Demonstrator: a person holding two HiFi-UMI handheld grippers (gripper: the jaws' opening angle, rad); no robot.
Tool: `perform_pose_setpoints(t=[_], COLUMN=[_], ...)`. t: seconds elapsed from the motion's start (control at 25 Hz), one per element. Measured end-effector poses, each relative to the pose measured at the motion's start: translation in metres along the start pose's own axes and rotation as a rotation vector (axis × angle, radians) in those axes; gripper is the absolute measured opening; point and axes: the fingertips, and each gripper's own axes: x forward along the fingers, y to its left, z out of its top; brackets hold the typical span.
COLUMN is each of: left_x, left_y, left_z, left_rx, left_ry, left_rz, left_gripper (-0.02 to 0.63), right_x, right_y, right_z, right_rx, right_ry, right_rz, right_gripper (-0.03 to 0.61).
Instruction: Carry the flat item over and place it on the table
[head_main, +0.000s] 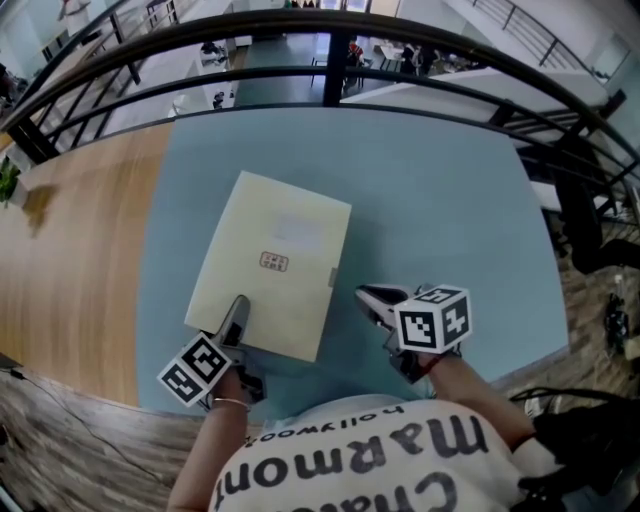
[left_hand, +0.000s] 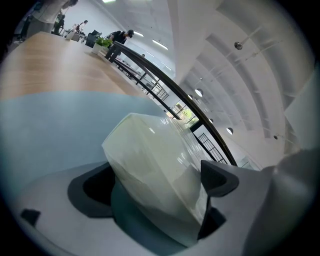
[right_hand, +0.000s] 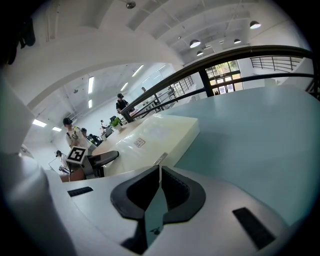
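Two grippers sit at the near edge of a matte blue-grey table (head_main: 450, 190), and the cream document box (head_main: 275, 260) lies flat on that top, turned slightly askew. The box is a shallow rectangle with softly rounded corners and a smooth, faintly glossy skin that catches the ceiling lights. It carries a small printed label (head_main: 274, 262) near the middle of the lid and a little clasp (head_main: 332, 277) on its right long side.

The left gripper (head_main: 238, 306) has its tongs spread wide around the box's near-left corner: one grey finger lies over the lid, and the corner fills the gap between the dark pads. I see no pad pressing on it. The right gripper (head_main: 368, 297) rests just beside the box's near-right corner, apart from it, with its tongs closed to a thin slit and nothing in them.

The box's near short edge is close to the table's near edge. Its left side lies near the seam where the blue meets a pale wood-grain surface (head_main: 80, 230). Beyond it and to its right the tabletop is bare as far as the curved black railing (head_main: 330, 75).
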Motion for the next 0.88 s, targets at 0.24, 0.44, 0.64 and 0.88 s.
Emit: perform_pose_setpoints(t=[0.24,0.44,0.64,0.88], left_x=[-0.001,-0.003,-0.006,-0.013], left_y=[0.001,0.003,0.007,0.013], left_z=[0.000,-0.001,-0.002,-0.003], left_rx=[0.002,0.004,0.017,0.075], left_ry=[-0.003,-0.017,-0.051,-0.097], left_rz=[0.032,0.057,0.115,0.212], left_gripper=[0.529,0.532,0.538,0.537], right_x=[-0.001,-0.005,-0.015,-0.029], right_y=[0.000,-0.001,-0.010,-0.020], right_z=[0.000,-0.003,-0.003,-0.005], right_rx=[0.000,0.008,0.016,0.017], right_ry=[0.001,0.004,-0.003,-0.009], right_rz=[0.012,0.023,0.018,0.016], right_gripper=[0.040,0.040,0.040,0.040])
